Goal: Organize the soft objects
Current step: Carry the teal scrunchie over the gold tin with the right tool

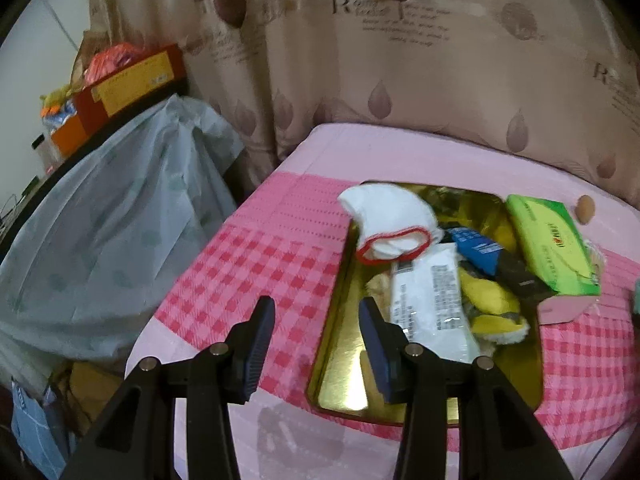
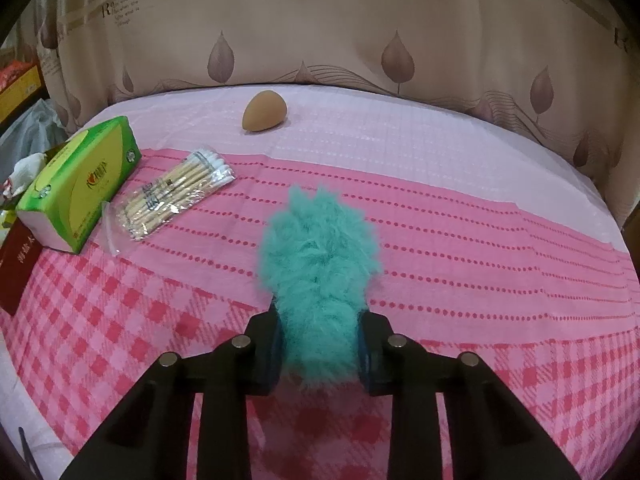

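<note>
- The gold tray (image 1: 344,396) on the pink checked surface (image 1: 248,264) already holds a good share of the soft things: a white sock with a red cuff (image 1: 390,220) draped over its far left edge, a white packet (image 1: 434,300) lying down the middle, a yellow plush toy (image 1: 490,300) beside it, and a blue packet (image 1: 476,246) behind.
- The near end of the tray is bare, so by my judgement there is room for more.
- The green tissue pack (image 2: 80,188) sits at the tray's right edge, partly over the rim as far as the left view shows; whether it counts as put away I cannot tell.
- A bag of cotton swabs (image 2: 180,196) lies on the surface just beside the tissue pack, outside the tray.
- A brown egg-shaped sponge (image 2: 265,111) lies well apart from everything, near the far edge by the curtain.
- The right tool (image 2: 320,356) is clenched on a teal fluffy toy (image 2: 320,264), the fur squeezed between its pads; the toy is over the surface, to the right of the tray, and not yet in it.
- The left tool (image 1: 316,344) is released and holds nothing, hanging over the tray's near left rim.
- Left to do, as I judge it: bring the fluffy toy to the tray, then the swabs and the sponge.
</note>
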`<state>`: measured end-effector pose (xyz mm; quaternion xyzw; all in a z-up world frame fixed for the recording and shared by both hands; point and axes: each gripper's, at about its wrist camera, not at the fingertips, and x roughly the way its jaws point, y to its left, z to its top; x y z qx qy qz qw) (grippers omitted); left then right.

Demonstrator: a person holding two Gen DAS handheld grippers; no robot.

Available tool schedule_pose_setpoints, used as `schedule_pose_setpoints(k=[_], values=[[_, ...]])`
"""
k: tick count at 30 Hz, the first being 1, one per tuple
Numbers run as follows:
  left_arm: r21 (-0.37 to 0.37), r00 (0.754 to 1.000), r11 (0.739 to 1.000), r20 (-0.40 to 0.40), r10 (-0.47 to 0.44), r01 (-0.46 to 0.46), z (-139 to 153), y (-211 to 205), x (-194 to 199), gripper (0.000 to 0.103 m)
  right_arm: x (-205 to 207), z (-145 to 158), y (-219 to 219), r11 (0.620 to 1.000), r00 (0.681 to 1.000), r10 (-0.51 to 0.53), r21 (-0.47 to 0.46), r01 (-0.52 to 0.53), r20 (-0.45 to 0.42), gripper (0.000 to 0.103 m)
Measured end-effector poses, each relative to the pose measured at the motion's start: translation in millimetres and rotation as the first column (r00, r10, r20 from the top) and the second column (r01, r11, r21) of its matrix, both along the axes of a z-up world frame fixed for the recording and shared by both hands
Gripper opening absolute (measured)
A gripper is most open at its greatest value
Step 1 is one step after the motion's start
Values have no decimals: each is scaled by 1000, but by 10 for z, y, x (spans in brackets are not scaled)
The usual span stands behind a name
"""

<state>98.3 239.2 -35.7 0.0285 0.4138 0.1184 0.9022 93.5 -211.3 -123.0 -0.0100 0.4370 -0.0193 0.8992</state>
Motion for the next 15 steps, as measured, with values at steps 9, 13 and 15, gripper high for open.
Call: schedule_pose_setpoints(k=[9,13,15], values=[[-30,999,998,-7,50,-50,-34,125,14,44,-78,390,413,994,993,94,45,-97,75,25],[-39,997,997,-15,72,-73,-41,174,23,44,-61,566,773,976,978,188,91,-196,89,25],[-46,996,995,-18,83,-84,-52,210,24,44,-56,604,969,965,969,229,111,-239,93,25]])
